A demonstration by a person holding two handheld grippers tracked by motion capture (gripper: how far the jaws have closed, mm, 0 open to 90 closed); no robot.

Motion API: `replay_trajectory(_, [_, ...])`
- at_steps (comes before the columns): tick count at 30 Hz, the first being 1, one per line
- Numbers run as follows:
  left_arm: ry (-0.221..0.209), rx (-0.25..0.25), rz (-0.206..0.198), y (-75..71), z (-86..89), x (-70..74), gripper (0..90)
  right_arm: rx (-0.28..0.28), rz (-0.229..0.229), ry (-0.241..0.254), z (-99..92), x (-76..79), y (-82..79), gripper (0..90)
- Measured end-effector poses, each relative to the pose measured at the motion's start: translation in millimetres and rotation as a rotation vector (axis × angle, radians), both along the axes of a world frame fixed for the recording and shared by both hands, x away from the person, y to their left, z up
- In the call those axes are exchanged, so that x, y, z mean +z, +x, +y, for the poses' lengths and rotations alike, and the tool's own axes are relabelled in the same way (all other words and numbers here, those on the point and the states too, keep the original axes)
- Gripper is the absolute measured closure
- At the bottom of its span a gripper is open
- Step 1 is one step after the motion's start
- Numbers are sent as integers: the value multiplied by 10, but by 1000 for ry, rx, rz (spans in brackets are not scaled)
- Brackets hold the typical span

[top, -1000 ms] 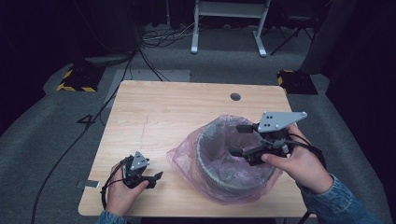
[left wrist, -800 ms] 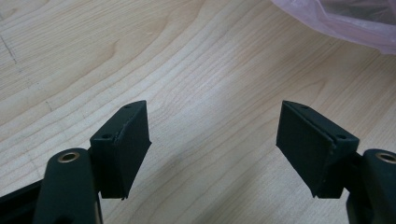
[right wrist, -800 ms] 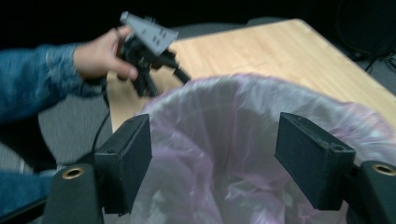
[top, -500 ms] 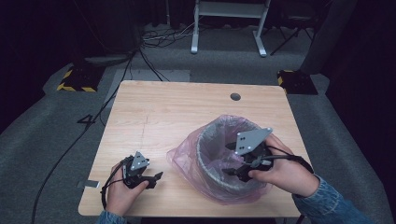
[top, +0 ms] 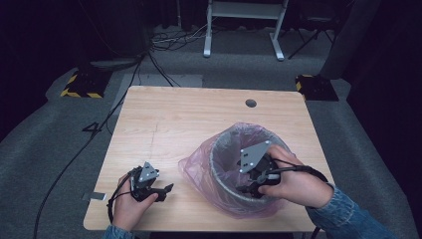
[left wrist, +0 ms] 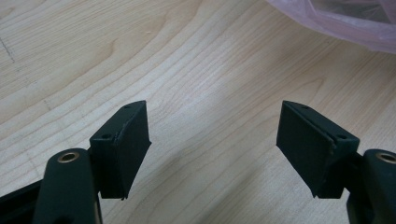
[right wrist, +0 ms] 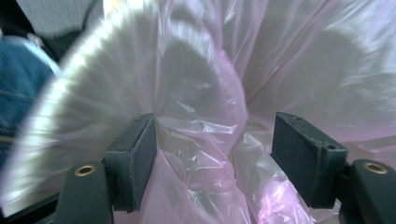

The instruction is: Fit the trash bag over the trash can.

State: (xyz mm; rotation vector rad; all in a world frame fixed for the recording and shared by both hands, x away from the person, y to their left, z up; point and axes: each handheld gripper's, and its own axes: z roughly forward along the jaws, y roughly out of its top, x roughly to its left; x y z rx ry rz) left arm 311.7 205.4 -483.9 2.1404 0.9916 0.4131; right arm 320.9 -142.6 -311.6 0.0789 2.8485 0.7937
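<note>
My right hand-held gripper (top: 247, 188) dipped inside the bin (top: 224, 184), jaws spread wide with a fold of pink liner bag (right wrist: 205, 135) loose between them, my left hand-held gripper (top: 164, 190) open, resting on the surface (top: 174, 119) just beside the bag

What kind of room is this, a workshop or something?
Probably a lab or recording studio: a lone wooden table on grey carpet, loose cables across the floor, and yellow-black hazard-striped blocks against a dark backdrop.
</note>
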Motion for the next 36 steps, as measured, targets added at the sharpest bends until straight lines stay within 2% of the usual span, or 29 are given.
replay_trajectory(4, [4,-1,-1,0,1,3,256,-82,-11,166,-237,176,16,281])
replay_trajectory(8, [6,8,2,-14,2,7,256,-189,-8,303,-532,314,17,280])
replay_trajectory(10, [15,10,-3,-14,17,14,256,-259,-19,350,-698,364,14,274])
replay_trajectory(14, [15,21,-2,-20,34,22,256,-397,-50,411,-1036,407,27,264])
replay_trajectory(20, [24,46,6,-52,75,22,258,-600,-115,438,-1498,319,39,253])
replay_trajectory(24, [40,59,13,-69,114,23,258,-710,-122,426,-1765,158,43,250])
replay_trajectory(26, [55,66,14,-68,134,21,258,-758,-111,430,-1891,64,47,249])
replay_trajectory(31, [70,81,23,-70,154,13,258,-855,-106,410,-2161,-192,65,248])
replay_trajectory(36, [94,99,39,-75,188,-10,258,-912,-68,390,-2340,-467,74,242])
